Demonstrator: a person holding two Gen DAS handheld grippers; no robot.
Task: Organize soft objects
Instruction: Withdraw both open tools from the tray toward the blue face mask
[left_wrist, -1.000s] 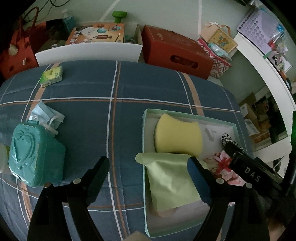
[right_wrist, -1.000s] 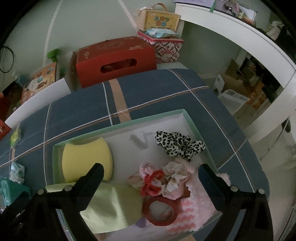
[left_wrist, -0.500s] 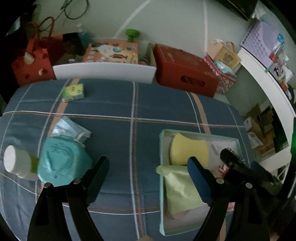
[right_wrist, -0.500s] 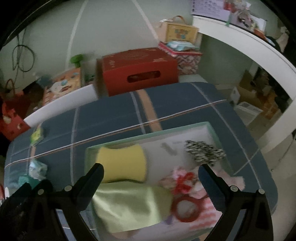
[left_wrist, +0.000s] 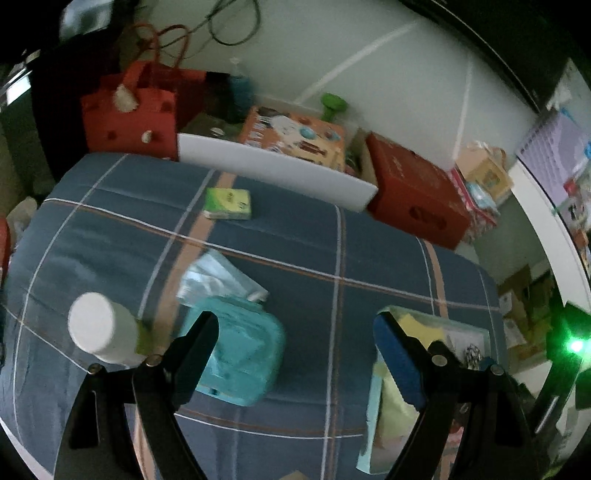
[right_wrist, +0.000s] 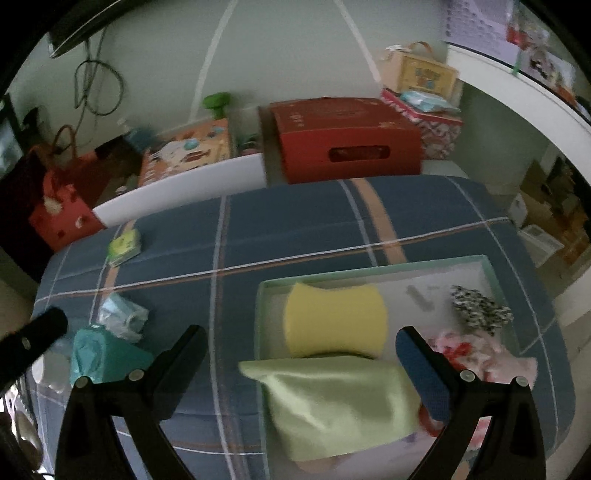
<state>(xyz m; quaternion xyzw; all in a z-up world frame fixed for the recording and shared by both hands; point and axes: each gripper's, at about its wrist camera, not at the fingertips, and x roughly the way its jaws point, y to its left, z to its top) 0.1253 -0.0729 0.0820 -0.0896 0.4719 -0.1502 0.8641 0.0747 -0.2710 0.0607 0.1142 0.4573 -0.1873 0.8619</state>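
Note:
A pale green tray (right_wrist: 369, 275) on the blue plaid cloth holds a yellow sponge (right_wrist: 334, 319), a light green cloth (right_wrist: 340, 402) hanging over its left rim, a leopard scrunchie (right_wrist: 480, 308) and pink and red soft items (right_wrist: 480, 350). The tray also shows in the left wrist view (left_wrist: 465, 326). My left gripper (left_wrist: 295, 332) is open and empty above the cloth, with a teal wipes box (left_wrist: 240, 354) and a blue face mask (left_wrist: 214, 277) by its left finger. My right gripper (right_wrist: 299, 347) is open and empty over the tray's left part.
A white-capped bottle (left_wrist: 96, 328) stands left of the teal box. A green tissue pack (left_wrist: 229, 203) lies toward the far edge. Beyond the bed are a red box (left_wrist: 417, 199), a red bag (left_wrist: 129, 114) and a toy box (left_wrist: 295, 136).
Both grippers have pulled back and swung left. The tray has slid to the right in both views, and the bottle, teal box and mask have come into view. Both stay open.

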